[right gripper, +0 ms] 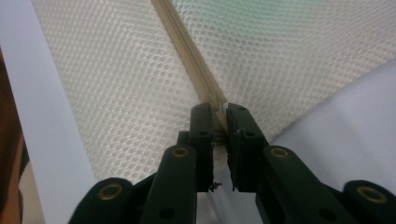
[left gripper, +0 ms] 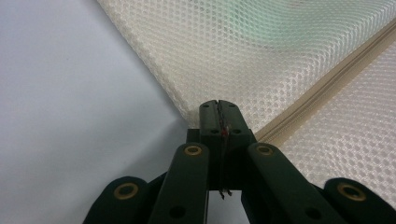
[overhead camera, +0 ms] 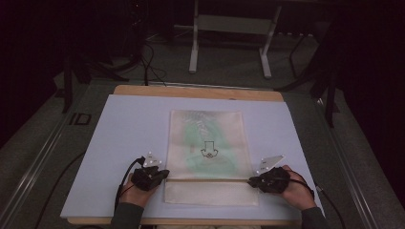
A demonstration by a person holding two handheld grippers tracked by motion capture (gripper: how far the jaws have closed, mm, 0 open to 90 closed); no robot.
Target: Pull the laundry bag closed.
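A cream mesh zipper bag [overhead camera: 208, 152] lies flat in the middle of the pale worktop [overhead camera: 119, 143], its zipper band running across near the front edge. A small black printed emblem [overhead camera: 208, 149] marks it; no writing is legible. The left gripper [overhead camera: 165, 174] is clamped tight on the bag's left edge at the zipper; the right gripper [overhead camera: 250, 181] pinches the zipper's right end, jaws slightly parted.
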